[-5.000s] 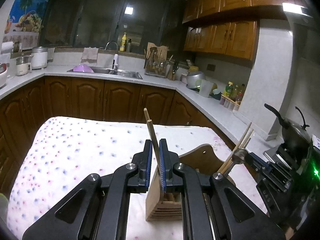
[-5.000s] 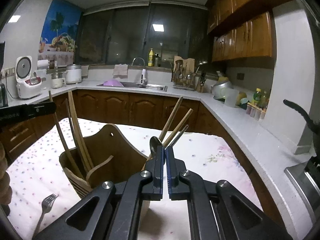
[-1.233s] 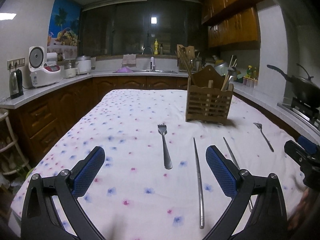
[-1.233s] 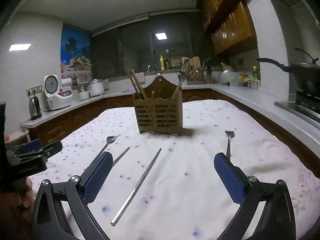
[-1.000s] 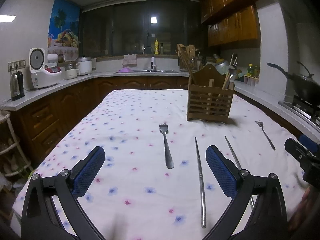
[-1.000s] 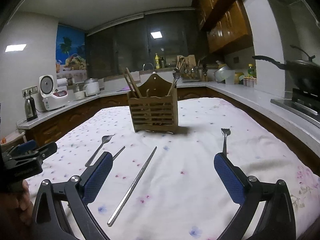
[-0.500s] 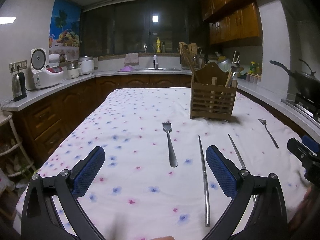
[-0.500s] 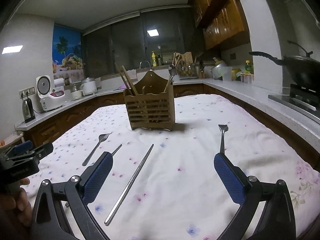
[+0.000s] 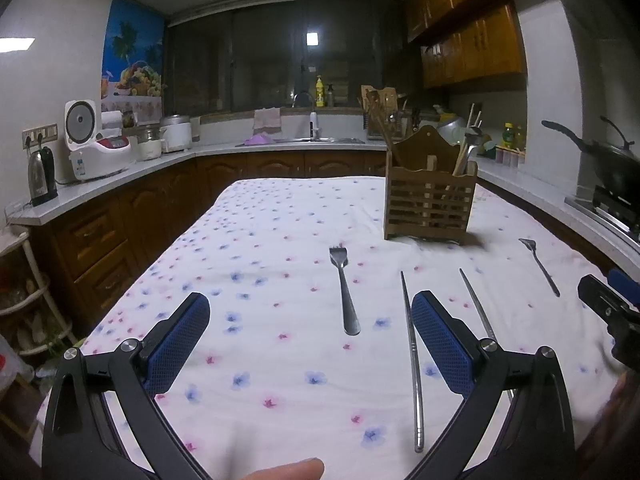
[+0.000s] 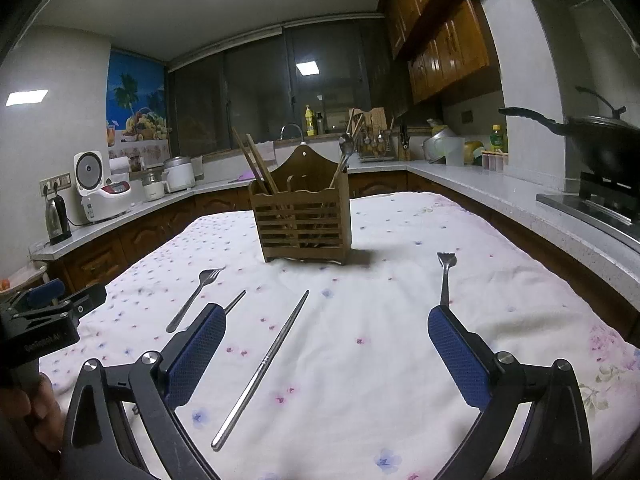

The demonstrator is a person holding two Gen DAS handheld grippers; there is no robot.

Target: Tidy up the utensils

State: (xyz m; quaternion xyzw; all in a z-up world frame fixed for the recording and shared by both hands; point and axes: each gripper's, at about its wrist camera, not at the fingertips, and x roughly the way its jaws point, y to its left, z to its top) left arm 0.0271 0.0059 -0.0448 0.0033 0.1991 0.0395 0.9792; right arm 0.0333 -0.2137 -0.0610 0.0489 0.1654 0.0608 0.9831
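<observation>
Both my left gripper point(image 9: 306, 338) and right gripper point(image 10: 326, 344) gape wide, holding nothing. The steel chopstick point(image 10: 262, 364) at centre frame looks thin, stiff and slippery flat on the soft tablecloth point(image 10: 400, 360); I'd pinch mid-shaft, then carry it to the wooden holder point(image 10: 306, 220).

On tablecloth point(image 10: 400, 320): utensil holder point(image 10: 304, 220) at back; before it, left to right, fork point(image 10: 194, 296), two chopsticks point(image 10: 264, 364), second fork point(image 10: 444, 276).

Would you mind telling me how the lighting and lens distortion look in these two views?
Left wrist view: dim room, fisheye bends the counter edges, dark corners; the fork stays sharp. Right wrist view: ceiling glare at top, the holder casts a soft shadow to its right on the tablecloth.
</observation>
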